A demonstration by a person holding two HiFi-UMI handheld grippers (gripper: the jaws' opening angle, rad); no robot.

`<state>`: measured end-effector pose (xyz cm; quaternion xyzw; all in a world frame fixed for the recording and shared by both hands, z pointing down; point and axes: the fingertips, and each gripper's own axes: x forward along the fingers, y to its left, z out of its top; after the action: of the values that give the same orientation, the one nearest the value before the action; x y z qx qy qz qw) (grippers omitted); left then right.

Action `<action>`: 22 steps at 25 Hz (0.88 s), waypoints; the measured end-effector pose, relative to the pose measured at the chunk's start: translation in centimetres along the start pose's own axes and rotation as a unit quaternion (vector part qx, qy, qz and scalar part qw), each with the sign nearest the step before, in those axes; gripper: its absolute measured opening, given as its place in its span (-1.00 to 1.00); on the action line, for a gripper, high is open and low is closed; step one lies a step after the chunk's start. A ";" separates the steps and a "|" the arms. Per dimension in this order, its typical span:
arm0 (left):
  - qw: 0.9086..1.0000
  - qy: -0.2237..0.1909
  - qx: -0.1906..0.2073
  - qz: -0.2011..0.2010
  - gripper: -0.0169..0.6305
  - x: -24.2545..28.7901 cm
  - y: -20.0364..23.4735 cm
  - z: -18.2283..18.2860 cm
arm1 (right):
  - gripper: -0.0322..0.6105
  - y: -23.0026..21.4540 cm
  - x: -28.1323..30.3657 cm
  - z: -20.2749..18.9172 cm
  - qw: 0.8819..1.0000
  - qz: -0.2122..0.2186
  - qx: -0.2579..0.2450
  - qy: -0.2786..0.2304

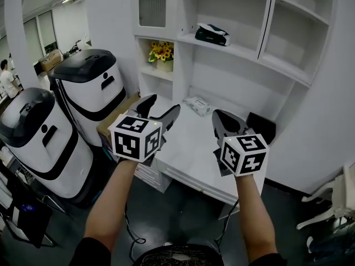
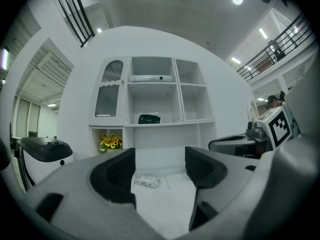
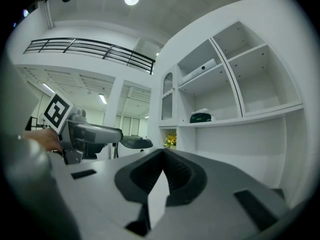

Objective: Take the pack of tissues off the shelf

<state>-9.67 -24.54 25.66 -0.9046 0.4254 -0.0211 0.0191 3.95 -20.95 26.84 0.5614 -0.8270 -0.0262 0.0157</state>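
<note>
My left fingers (image 2: 112, 179) are open and empty, my right fingers (image 3: 176, 178) closed on nothing. The pack (image 2: 147, 181) lies well ahead, framed between my left pair: probably soft, light, slick; pinch across its middle.

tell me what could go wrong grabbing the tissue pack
1. The white tissue pack lies flat on the ledge; the open left gripper could push it farther back instead of pinching it.
2. A dark pack sits higher up and might be grabbed by mistake.
</note>
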 end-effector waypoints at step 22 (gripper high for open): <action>0.999 -0.018 0.023 -0.031 0.04 16.3 7.3 2.0 | -0.89 -9.5 14.9 -0.3 1.000 -0.019 0.010 -0.010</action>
<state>-4.82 -41.68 23.66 -0.9168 0.3964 -0.0147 0.0467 7.29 -38.35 26.48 0.5766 -0.8167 -0.0243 0.0011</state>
